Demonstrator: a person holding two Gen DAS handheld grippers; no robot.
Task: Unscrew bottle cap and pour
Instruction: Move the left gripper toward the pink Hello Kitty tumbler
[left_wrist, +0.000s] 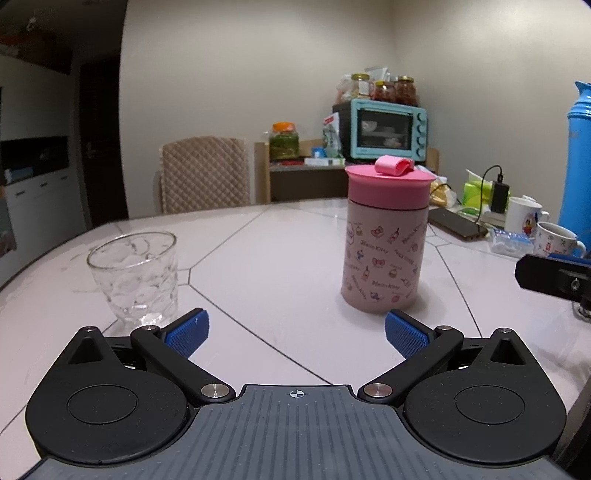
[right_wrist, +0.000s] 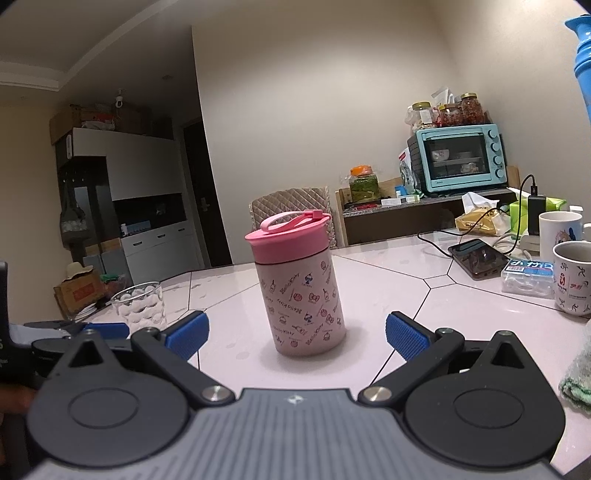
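Observation:
A squat pink patterned bottle (left_wrist: 384, 254) (right_wrist: 304, 306) stands upright on the white table, its pink screw cap (left_wrist: 389, 182) (right_wrist: 290, 234) on. A clear dimpled glass (left_wrist: 135, 273) (right_wrist: 140, 302) stands to its left and looks empty. My left gripper (left_wrist: 295, 336) is open, low over the table, with the glass just beyond its left finger and the bottle beyond its right finger. My right gripper (right_wrist: 295, 332) is open too, and the bottle stands a little ahead between its spread fingers. Nothing is held.
The right gripper's body (left_wrist: 554, 275) shows at the right edge of the left wrist view. Mugs (right_wrist: 572, 280), a phone (right_wrist: 478, 258), a small plastic box (right_wrist: 526, 275) and a blue flask (left_wrist: 580, 162) crowd the table's right side. A cloth (right_wrist: 580, 376) lies near right. A chair (left_wrist: 203, 175) stands behind.

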